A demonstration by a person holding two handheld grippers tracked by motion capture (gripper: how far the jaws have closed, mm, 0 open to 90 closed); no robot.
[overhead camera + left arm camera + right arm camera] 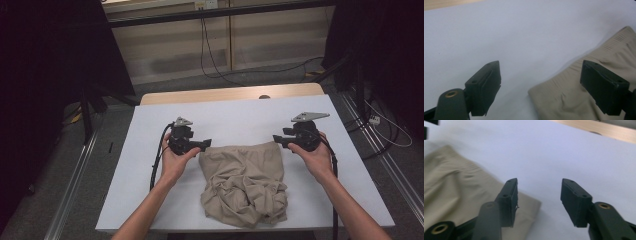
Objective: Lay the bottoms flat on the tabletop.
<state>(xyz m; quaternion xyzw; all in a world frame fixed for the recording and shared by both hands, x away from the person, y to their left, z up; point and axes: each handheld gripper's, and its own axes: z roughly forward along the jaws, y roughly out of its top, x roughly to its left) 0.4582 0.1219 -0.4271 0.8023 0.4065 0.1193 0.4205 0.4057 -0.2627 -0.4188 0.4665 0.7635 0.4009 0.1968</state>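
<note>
Both grippers, left and right, hover spread wide at the waistband corners of crumpled tan shorts. Left sits at ten o'clock of the garment, right at two, above a white table.

The white tabletop lies bare behind and to both sides of the beige garment, so there is open room along the far edge and down the left and right margins. The garment takes up the near middle, its bunched lower half rising in folds that a low pass would snag. The left gripper sits at the garment's upper left corner, jaws wide apart, one over cloth and one over bare table. The right gripper flanks the upper right corner the same way. Between them only the flat waistband lies; it seems low enough to clear.
</note>
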